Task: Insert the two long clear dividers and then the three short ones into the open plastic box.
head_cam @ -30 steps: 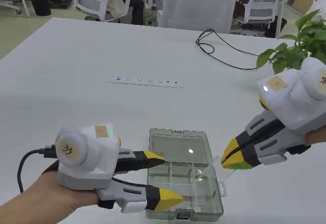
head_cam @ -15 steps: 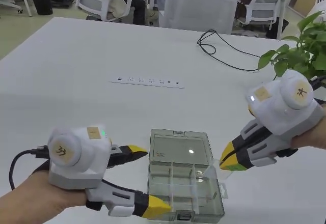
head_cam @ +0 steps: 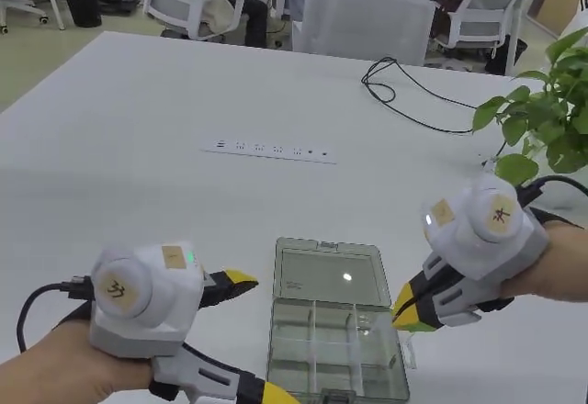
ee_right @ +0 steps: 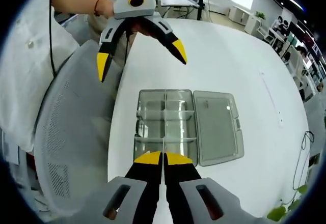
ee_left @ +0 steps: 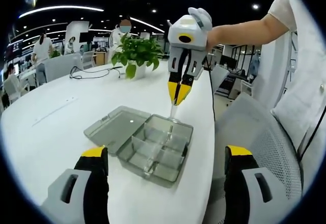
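Left gripper [head_cam: 259,340] wide open, empty. Just right of it, between both grippers, open box [head_cam: 322,271], lid flat. Right gripper [head_cam: 404,317] closed; from the left gripper view, clear divider [ee_left: 173,113] pinched below its tips, at the box edge. Beyond: strip [head_cam: 268,150], cable [head_cam: 404,92], plant [head_cam: 542,119].

Cut edges and a barely visible pane

In the head view the bottom edge cuts off the left gripper's [head_cam: 262,340] lower jaw tip and the box's [head_cam: 331,275] near rim. The clear divider [ee_left: 173,113] pinched in the right gripper's [head_cam: 401,315] closed jaws is only a faint glint. Whether it is long or short, and whether its lower edge touches the box, cannot be told. The plant [head_cam: 542,129] runs off the right edge, and the power strip's [head_cam: 271,151] sockets are too small to count.
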Available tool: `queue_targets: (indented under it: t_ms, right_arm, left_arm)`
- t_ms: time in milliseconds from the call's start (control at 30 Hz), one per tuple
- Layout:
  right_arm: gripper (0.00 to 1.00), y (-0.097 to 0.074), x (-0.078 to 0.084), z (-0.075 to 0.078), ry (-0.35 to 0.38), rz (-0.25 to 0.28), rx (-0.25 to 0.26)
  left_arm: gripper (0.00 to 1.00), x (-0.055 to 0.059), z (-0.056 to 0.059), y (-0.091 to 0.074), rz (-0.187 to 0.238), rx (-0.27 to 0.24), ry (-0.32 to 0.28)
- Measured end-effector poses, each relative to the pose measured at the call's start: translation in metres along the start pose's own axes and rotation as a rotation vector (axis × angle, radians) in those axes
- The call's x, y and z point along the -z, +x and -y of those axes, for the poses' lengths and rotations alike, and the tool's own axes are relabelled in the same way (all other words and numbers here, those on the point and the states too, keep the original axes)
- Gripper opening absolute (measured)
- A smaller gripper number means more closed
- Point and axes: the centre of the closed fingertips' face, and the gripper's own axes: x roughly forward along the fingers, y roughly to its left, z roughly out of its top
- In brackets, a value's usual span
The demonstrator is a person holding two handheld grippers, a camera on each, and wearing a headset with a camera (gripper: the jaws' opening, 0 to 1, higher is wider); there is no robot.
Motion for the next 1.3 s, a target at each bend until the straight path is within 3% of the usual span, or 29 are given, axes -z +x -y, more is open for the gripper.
queue_targets:
  t_ms: [1067,1300]
  right_arm:
    - [0.03,0.021,0.007,0.005,-0.013,-0.056,-0.021]
    - [0.03,0.023,0.009,0.006,0.014,-0.039,-0.036]
  left_arm:
    - [0.95,0.0,-0.003,0.001,0.016,-0.008,-0.027]
    - [0.94,-0.003,-0.003,0.0,0.028,-0.012,-0.035]
